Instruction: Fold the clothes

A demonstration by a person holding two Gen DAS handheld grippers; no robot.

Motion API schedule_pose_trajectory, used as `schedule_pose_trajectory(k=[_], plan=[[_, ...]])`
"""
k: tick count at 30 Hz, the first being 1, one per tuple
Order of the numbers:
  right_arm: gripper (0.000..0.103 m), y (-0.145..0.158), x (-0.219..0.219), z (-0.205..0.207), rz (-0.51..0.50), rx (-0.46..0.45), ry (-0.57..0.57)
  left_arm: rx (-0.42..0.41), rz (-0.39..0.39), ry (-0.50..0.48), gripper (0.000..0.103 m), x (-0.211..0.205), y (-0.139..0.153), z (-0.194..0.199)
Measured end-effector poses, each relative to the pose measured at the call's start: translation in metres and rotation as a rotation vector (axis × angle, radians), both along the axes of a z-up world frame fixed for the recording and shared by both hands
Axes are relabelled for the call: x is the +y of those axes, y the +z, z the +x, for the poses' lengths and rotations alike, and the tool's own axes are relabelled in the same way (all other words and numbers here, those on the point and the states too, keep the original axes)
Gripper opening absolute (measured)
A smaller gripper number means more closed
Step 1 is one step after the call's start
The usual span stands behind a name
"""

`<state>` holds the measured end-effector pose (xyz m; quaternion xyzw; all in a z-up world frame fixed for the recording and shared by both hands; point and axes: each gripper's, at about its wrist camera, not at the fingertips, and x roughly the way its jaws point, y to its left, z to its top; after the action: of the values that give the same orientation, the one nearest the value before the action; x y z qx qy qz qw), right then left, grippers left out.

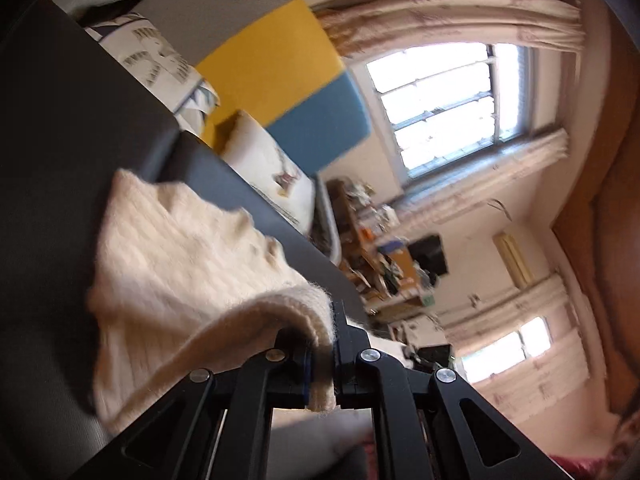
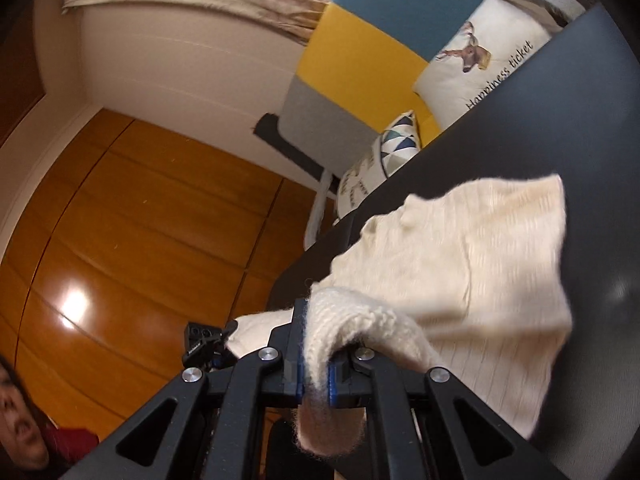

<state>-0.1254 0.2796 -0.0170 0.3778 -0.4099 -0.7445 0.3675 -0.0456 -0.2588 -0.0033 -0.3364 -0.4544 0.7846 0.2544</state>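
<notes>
A cream ribbed knit sweater [image 1: 172, 264] hangs over the dark table [image 1: 60, 128]. My left gripper [image 1: 322, 364] is shut on a thick knit edge of it, which folds over the fingers. In the right wrist view the same sweater [image 2: 492, 264] drapes to the right over the dark table [image 2: 592, 128]. My right gripper [image 2: 316, 372] is shut on another thick edge of the sweater. The left gripper [image 2: 208, 344] shows small at the left of that view. Both views are tilted and blurred.
A grey, yellow and blue padded panel [image 1: 276, 60] stands behind the table with printed pillows [image 2: 480, 64] against it. A window [image 1: 444, 104], a cluttered shelf [image 1: 380, 256] and wooden cabinets [image 2: 132, 232] lie beyond. A person's face [image 2: 18, 432] is at the lower left.
</notes>
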Motion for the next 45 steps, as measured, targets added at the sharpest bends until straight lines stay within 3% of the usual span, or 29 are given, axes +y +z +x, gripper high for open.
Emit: schedule_pose_trajectory(k=[6,13,16,22,24,26,27,29,30,31,34,37,38,41,45], plan=[[0.006,-0.03,0.006,-0.065,-0.02,-0.109,-0.046,-0.082,-0.008,0.045,0.007,-0.007,-0.036,-0.064],[0.006,-0.101,0.012,-0.127,-0.038,-0.347,-0.175,-0.21,0.052,0.118,0.008,-0.023,-0.091,-0.119],[0.008,-0.121,0.014,-0.133,-0.062,-0.385,-0.177,-0.252,0.045,0.121,0.008,-0.023,-0.108,-0.13],[0.01,-0.131,0.021,-0.135,-0.127,-0.437,-0.209,-0.311,0.123,0.139,0.01,-0.026,-0.129,-0.144],[0.023,-0.131,0.023,-0.137,-0.173,-0.446,-0.237,-0.331,0.129,0.141,0.012,-0.025,-0.129,-0.149],[0.027,-0.13,0.025,-0.14,-0.24,-0.439,-0.273,-0.341,0.151,0.153,0.02,-0.025,-0.125,-0.153],[0.029,-0.128,0.026,-0.141,-0.261,-0.421,-0.29,-0.344,0.165,0.162,0.031,-0.025,-0.122,-0.155],[0.029,-0.123,0.029,-0.142,-0.282,-0.375,-0.339,-0.324,0.2,0.2,0.054,-0.028,-0.113,-0.156],[0.03,-0.12,0.031,-0.14,-0.267,-0.353,-0.365,-0.304,0.185,0.22,0.075,-0.028,-0.106,-0.156],[0.03,-0.114,0.034,-0.139,-0.232,-0.331,-0.379,-0.276,0.135,0.237,0.09,-0.026,-0.096,-0.155],[0.03,-0.087,0.024,-0.133,0.003,-0.239,-0.353,-0.191,-0.017,0.287,0.093,-0.018,-0.067,-0.152],[0.03,-0.052,-0.012,-0.122,0.325,-0.097,-0.271,-0.117,-0.173,0.315,0.094,-0.007,-0.041,-0.148],[0.03,-0.041,-0.027,-0.117,0.423,-0.037,-0.247,-0.111,-0.233,0.288,0.094,0.004,-0.04,-0.147],[0.029,-0.024,-0.08,-0.103,0.564,0.1,-0.111,-0.101,-0.398,0.197,0.094,0.04,-0.045,-0.137],[0.029,-0.022,-0.149,-0.103,0.746,0.197,0.046,-0.098,-0.567,0.058,0.094,0.089,-0.061,-0.135]])
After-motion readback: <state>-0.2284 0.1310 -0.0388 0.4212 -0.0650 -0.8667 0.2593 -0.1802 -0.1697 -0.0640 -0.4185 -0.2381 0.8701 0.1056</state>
